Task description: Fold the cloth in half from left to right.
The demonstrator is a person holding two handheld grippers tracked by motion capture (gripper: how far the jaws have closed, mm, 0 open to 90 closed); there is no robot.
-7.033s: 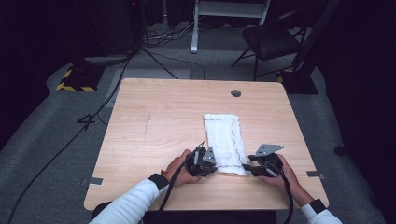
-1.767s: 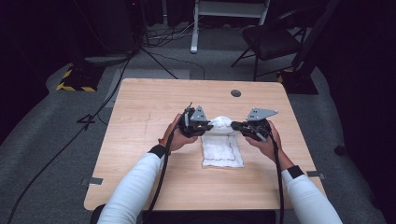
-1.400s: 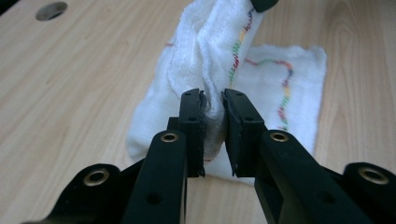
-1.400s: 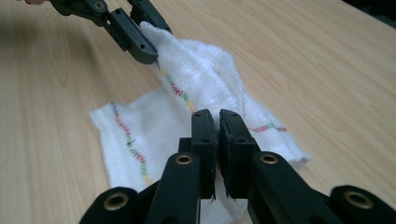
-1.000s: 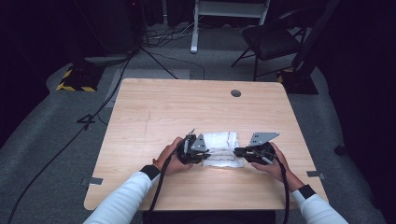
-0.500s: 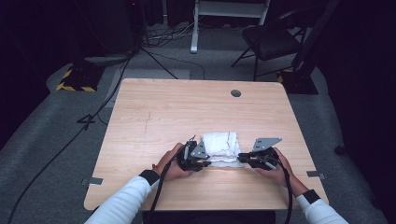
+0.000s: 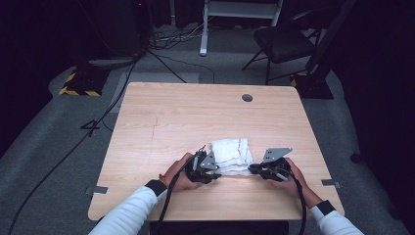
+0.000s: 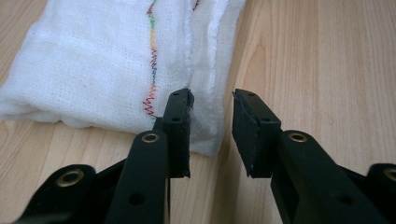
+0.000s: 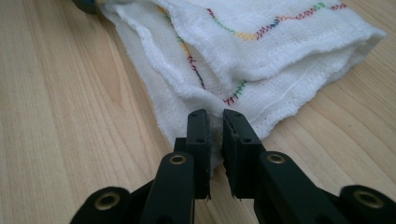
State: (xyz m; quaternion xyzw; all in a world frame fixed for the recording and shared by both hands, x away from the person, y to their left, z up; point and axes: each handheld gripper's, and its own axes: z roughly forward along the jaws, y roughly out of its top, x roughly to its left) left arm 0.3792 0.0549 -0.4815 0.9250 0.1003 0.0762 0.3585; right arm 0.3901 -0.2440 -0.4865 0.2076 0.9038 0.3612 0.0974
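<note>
A white cloth with coloured zigzag stitching lies folded on the wooden table, near its front edge. My left gripper is at the cloth's near left corner. Its jaws have just been opening, and in the left gripper view they stand apart with the cloth's folded edge loose between them. My right gripper is at the near right corner. In the right gripper view its jaws are pinched on the cloth's layered corner.
Bare wood surrounds the cloth on all sides. A round cable hole sits near the table's far edge. Beyond the table a dark chair and cables lie on the grey floor.
Both grippers drew the cloth's far end toward the near edge, so the long cloth now lies folded in half. In the last half second the hands barely shifted.
</note>
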